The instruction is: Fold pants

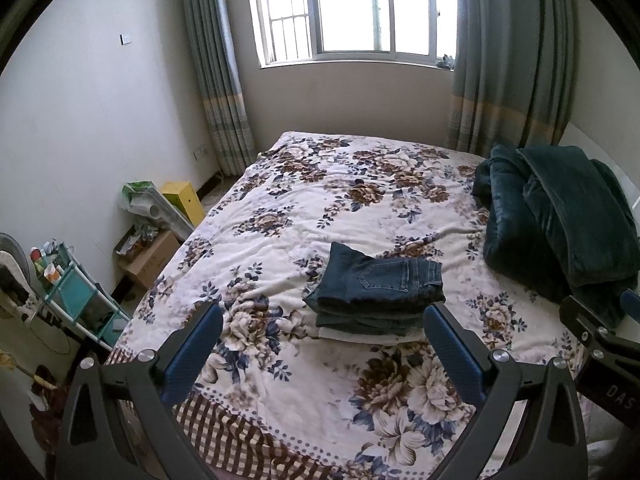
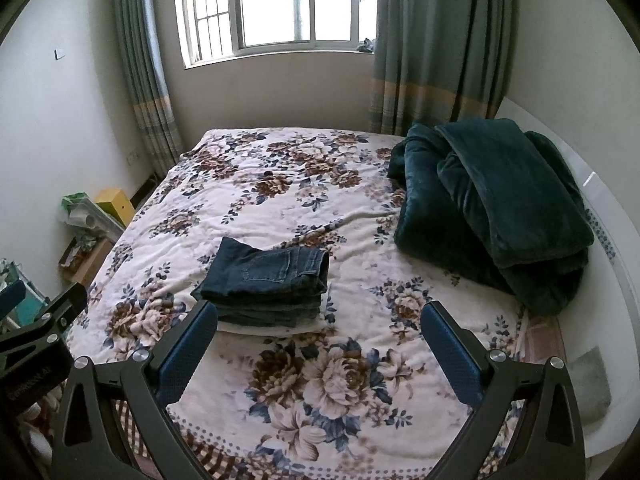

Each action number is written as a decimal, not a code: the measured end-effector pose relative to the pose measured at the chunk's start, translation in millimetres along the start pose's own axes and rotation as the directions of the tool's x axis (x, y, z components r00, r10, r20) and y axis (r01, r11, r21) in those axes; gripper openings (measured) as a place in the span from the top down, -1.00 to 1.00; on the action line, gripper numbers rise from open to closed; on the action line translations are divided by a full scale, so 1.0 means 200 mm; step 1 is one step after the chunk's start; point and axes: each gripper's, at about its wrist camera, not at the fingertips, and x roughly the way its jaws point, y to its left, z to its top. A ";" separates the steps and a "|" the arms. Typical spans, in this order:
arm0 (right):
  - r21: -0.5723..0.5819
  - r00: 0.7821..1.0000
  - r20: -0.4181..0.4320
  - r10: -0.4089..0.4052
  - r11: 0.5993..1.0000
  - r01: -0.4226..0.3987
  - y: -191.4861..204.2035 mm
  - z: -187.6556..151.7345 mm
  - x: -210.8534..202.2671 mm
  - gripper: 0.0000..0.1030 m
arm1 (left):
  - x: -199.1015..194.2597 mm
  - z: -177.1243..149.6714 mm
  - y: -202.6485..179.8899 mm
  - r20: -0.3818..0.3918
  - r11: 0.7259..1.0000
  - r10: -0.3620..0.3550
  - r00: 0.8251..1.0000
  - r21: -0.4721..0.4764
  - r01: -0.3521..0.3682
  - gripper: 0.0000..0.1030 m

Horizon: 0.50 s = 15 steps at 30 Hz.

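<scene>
A stack of folded dark blue jeans (image 1: 376,292) lies on the floral bedspread (image 1: 280,208), a back pocket facing up, with a white folded layer at the bottom. It also shows in the right wrist view (image 2: 266,286). My left gripper (image 1: 324,344) is open and empty, held above the bed's near edge just short of the stack. My right gripper (image 2: 320,340) is open and empty, to the right of the stack and nearer than it. Its side shows in the left wrist view (image 1: 600,336).
A bulky dark green blanket (image 2: 492,208) is piled on the bed's right side by the white headboard (image 2: 600,200). Boxes and bags (image 1: 160,220) and a teal shelf (image 1: 76,300) stand on the floor left of the bed. Window and curtains are behind.
</scene>
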 end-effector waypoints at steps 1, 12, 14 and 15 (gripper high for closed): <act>-0.001 1.000 0.000 -0.001 1.000 0.001 0.00 0.00 0.00 -1.00 | 0.00 0.00 0.00 0.001 1.000 0.006 1.000 0.002 -0.006 -0.99; -0.004 1.000 -0.004 0.007 1.000 -0.007 0.02 -0.01 -0.01 -1.00 | -0.02 -0.02 0.02 0.000 1.000 0.017 1.000 -0.011 -0.017 -0.99; -0.007 1.000 -0.003 0.009 1.000 -0.009 0.02 -0.01 0.00 -1.00 | -0.02 -0.02 0.02 0.000 1.000 0.018 1.000 -0.011 -0.018 -0.99; -0.009 1.000 -0.002 0.010 1.000 -0.010 0.02 -0.01 -0.01 -1.00 | -0.02 -0.02 0.02 -0.001 1.000 0.017 1.000 -0.011 -0.017 -0.99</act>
